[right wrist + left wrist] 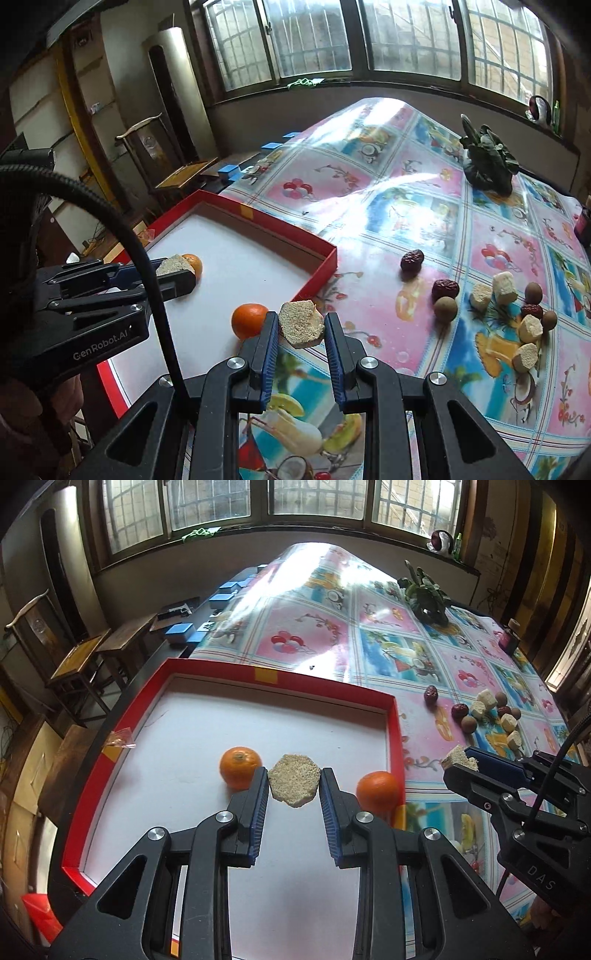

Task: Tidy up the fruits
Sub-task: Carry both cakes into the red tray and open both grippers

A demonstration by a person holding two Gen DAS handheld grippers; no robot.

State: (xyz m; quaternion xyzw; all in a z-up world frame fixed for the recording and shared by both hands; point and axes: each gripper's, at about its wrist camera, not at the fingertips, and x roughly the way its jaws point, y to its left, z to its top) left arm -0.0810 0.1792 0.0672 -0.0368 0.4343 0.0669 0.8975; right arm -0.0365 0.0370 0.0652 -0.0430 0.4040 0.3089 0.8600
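"GenRobot.AI" marked the left gripper (177, 275), clamped on a beige chunk (294, 784) above the red tray (391, 731); the right gripper (301, 326) pinched another chunk (301, 324) beside that tray's corner.

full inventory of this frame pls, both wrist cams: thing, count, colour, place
tray: 1, red rim, white floor, left part of table
oranges: 2, orange, in tray, one near its right wall
held chunks: 2, beige, one in left gripper, one in right gripper
loose chunks: 5, beige, on tablecloth at right
red dates: 3, dark red, on tablecloth by the chunks
brown round fruits: 3, brown, among the chunks
leafy greens: 1, dark green, far right of table
tablecloth: 1, pink and blue print, glossy
blue boxes: several, blue, past the tray's far side
left gripper: black, blue pads, over tray
right gripper: black, blue pads, over tablecloth by tray corner
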